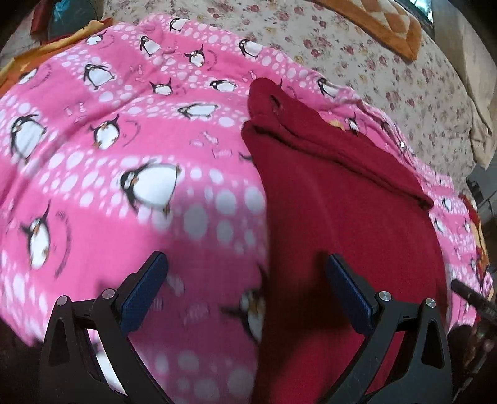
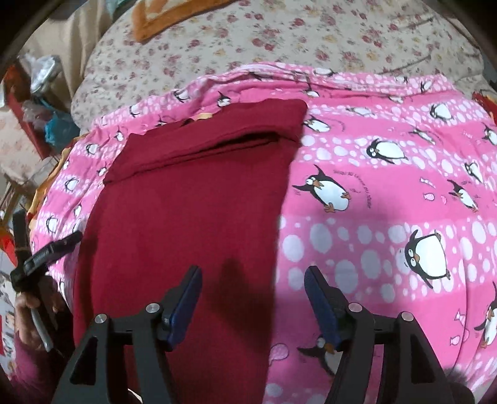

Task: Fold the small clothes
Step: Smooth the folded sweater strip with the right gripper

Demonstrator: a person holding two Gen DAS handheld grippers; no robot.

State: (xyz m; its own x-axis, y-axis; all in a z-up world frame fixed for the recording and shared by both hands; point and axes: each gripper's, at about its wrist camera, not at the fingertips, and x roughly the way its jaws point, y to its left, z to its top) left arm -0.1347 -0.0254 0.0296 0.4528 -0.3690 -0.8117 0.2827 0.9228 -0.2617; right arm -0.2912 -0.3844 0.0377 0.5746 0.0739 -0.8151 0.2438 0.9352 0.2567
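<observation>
Now both grippers, left (image 1: 245,289) and right (image 2: 253,298), apart, empty above garment (image 2: 186,217) on bed (image 2: 217,40). Next: pinch near corners together, lift evenly, fold toward far hem.

the dark red garment (image 1: 341,217) ran under the left gripper (image 1: 245,279) and off the bottom edge. nearest that gripper the pink penguin blanket (image 1: 155,217) was smeared by blur.

A pink penguin-print blanket (image 2: 388,192) was spread over a floral bedsheet (image 2: 248,40), an orange-bordered cloth (image 2: 149,28) was laid at eleven o'clock on that sheet, and cluttered shelves with a teal bundle (image 2: 57,127) were seen at nine o'clock.
</observation>
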